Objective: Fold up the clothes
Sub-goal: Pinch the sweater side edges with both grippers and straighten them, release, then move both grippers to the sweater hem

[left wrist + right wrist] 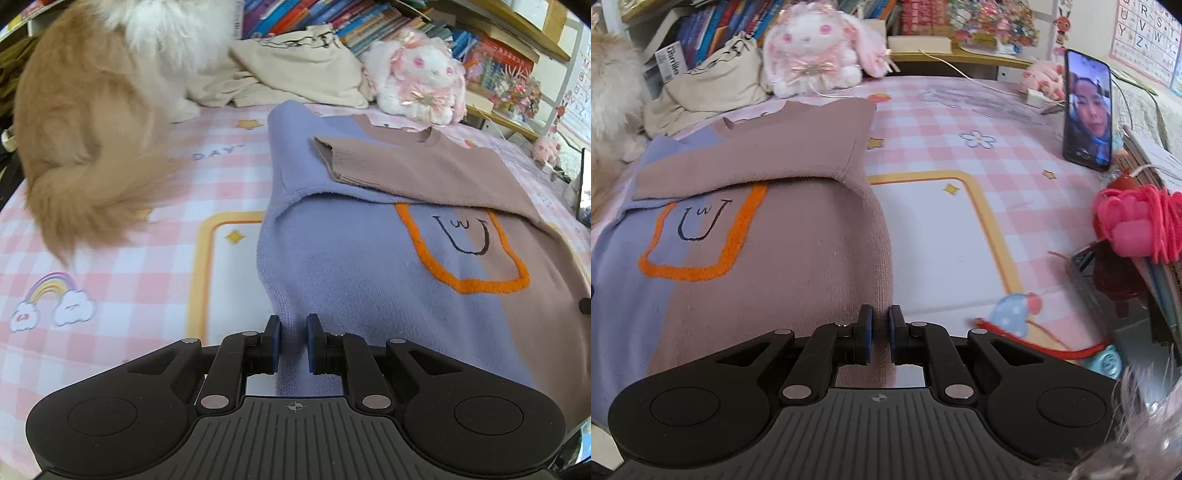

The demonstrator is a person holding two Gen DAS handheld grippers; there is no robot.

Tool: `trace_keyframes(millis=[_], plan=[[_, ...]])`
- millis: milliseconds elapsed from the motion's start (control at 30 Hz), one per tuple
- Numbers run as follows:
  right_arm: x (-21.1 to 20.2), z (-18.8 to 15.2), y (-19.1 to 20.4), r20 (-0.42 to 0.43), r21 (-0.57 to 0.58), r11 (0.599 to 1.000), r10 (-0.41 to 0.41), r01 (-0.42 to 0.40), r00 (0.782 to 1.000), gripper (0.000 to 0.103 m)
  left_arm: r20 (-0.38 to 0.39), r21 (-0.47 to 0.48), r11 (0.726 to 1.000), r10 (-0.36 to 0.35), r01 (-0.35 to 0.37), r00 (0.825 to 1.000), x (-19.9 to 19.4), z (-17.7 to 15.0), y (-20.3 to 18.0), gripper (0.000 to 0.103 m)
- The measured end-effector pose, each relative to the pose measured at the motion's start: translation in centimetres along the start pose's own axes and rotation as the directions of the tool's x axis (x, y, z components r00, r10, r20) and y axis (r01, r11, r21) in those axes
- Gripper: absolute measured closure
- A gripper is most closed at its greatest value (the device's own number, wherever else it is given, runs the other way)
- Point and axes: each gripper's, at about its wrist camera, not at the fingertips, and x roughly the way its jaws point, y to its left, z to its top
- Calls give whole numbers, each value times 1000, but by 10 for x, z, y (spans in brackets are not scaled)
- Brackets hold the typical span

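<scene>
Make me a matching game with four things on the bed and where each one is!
Things:
1. cat
2. bunny plush
3. phone
4. sweater

Places:
A. propped upright on the right side of the bed
B. lying flat, sleeves folded in, hem between both grippers
C. left of the sweater, tail toward the camera
D. at the far edge, in front of the books

Pairs: 1-C, 2-D, 3-A, 4-B
</scene>
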Motion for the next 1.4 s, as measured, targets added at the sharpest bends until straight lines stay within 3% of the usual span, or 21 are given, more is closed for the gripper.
trace_keyframes(millis=[233, 400, 533, 633, 667, 733, 1000, 1100, 1400], plan=[[2, 0, -41, -29, -20, 999, 26, -26, 999, 94, -19, 26, 1000, 7, -6, 1000, 4, 2, -36, 90], [3, -1, -55, -29, -103, 989, 107, -109, 994, 92, -29, -8, 996, 84, -84, 996, 3, 1, -51, 89], [3, -2, -58, -20, -177, 974, 141, -142, 990, 87, -41, -37, 988, 148, -150, 988, -3, -5, -58, 74], [4, -2, -63, -19, -197, 968, 158, -158, 987, 77, -44, -61, 984, 168, -170, 985, -10, -15, -63, 63], [4, -2, -65, -19, -192, 968, 161, -162, 987, 73, -47, -68, 982, 174, -177, 984, -13, -19, -64, 61], [4, -3, -69, -19, -173, 970, 168, -169, 986, 67, -52, -81, 979, 185, -189, 981, -17, -26, -68, 43], [-7, -15, -69, -10, -108, 985, 131, -131, 991, 63, -32, -65, 980, 187, -188, 982, -27, -34, -64, 32], [-18, -22, -72, -14, -56, 990, 125, -126, 992, 63, -9, -88, 973, 214, -214, 977, -34, -43, -61, 22], [-42, -53, -73, -15, 87, 989, 122, -120, 992, 63, -24, -139, 975, 172, -173, 985, -43, -65, -48, 21]])
